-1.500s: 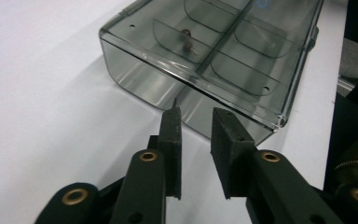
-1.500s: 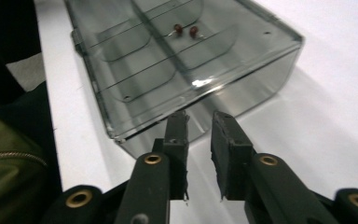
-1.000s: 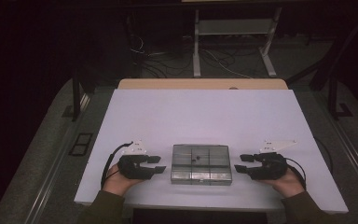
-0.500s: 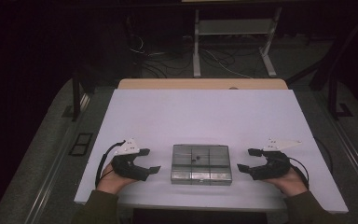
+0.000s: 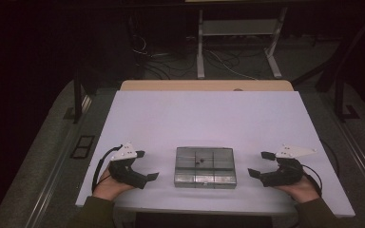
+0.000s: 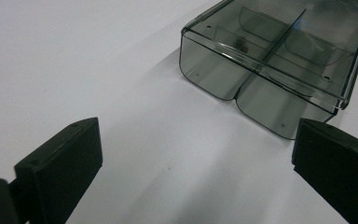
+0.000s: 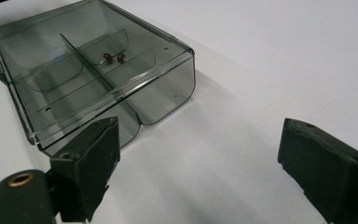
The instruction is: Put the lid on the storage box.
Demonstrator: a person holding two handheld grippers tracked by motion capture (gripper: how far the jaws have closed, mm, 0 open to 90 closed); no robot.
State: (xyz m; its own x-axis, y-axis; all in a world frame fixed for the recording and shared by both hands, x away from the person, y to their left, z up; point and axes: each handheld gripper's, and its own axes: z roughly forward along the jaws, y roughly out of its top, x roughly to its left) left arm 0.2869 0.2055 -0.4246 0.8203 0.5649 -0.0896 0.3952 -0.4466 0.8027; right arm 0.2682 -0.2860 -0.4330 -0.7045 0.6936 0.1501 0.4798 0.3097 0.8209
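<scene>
High view: white tabletop [image 5: 209, 118], dark room, floor cables [image 5: 218, 57] beyond.

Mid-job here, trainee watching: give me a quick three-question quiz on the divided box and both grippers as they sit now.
1. True or false: the left gripper grips the smoky clear plastic divided box.
2. What lies inside the box?
A. two small brown beads
B. a coin
C. a key
3. Fill in: the box sits on the ____ tabletop, between the left gripper and the right gripper.

Key: 1 false, its jaws have just been opening with nothing between them; 2 A; 3 white.
</scene>
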